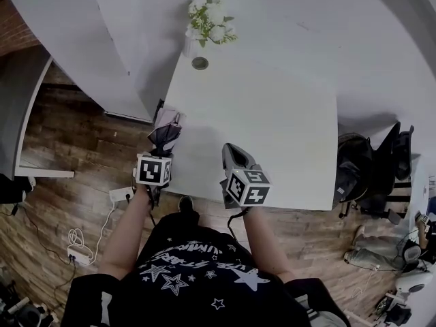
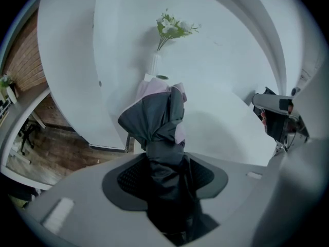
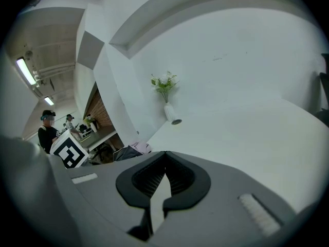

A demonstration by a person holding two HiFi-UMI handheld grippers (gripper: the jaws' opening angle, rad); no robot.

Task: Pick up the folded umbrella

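Note:
The folded umbrella [image 1: 167,129], dark grey with a pale pink part, lies at the left edge of the white table [image 1: 272,114]. My left gripper [image 1: 162,150] points steeply down onto its near end. In the left gripper view the dark fabric of the umbrella [image 2: 154,120] fills the gap of the left gripper [image 2: 165,156], and both pads press against it. My right gripper [image 1: 231,152] hovers over the table's front edge, apart from the umbrella. Seen in its own view, the right gripper [image 3: 165,156] is shut with nothing in it, and the umbrella [image 3: 128,152] shows at its left.
A white vase of flowers [image 1: 208,22] stands at the table's far edge by the wall, with a small round object [image 1: 199,63] in front of it. A dark chair [image 1: 361,176] stands at the table's right. A power strip and cables [image 1: 78,254] lie on the wooden floor at left.

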